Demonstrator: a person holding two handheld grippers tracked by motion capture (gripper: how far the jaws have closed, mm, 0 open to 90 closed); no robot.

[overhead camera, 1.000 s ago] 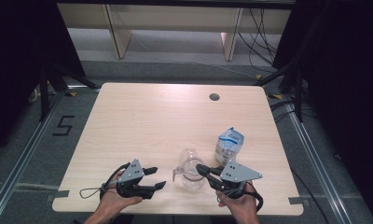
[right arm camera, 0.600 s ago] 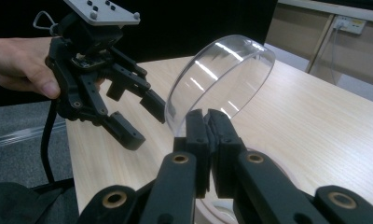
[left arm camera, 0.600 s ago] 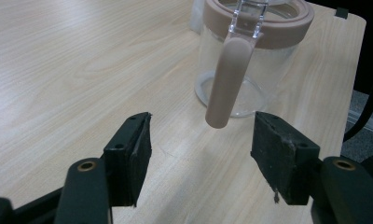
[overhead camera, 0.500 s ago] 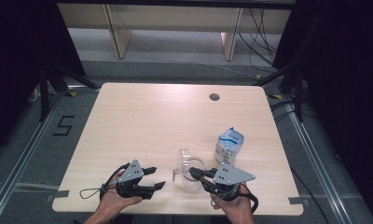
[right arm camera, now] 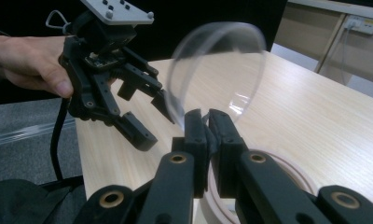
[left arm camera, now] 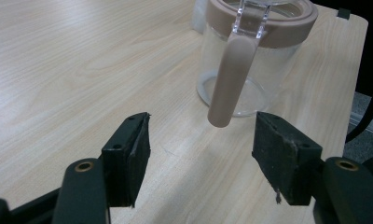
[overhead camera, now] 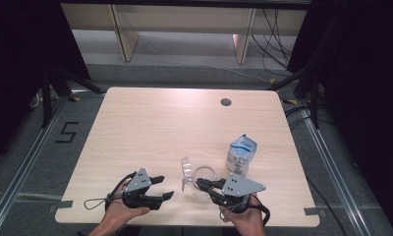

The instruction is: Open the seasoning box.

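L gripper: blk body, grey 3-corner plate, blk cable loop | R gripper: same, brass rivets, blk pads | forearms bare, no sleeves

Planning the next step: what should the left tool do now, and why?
Probably ease the left tool forward and close on the handle. Its jaws stand open just short of it, while the right tool pinches the raised clear lid, so the jar has no steadying grip.

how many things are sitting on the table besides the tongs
2: a clear jug with a pinkish rim near the front edge, its lid flipped up, and a water bottle just behind and right of it. Nothing else seems hidden.
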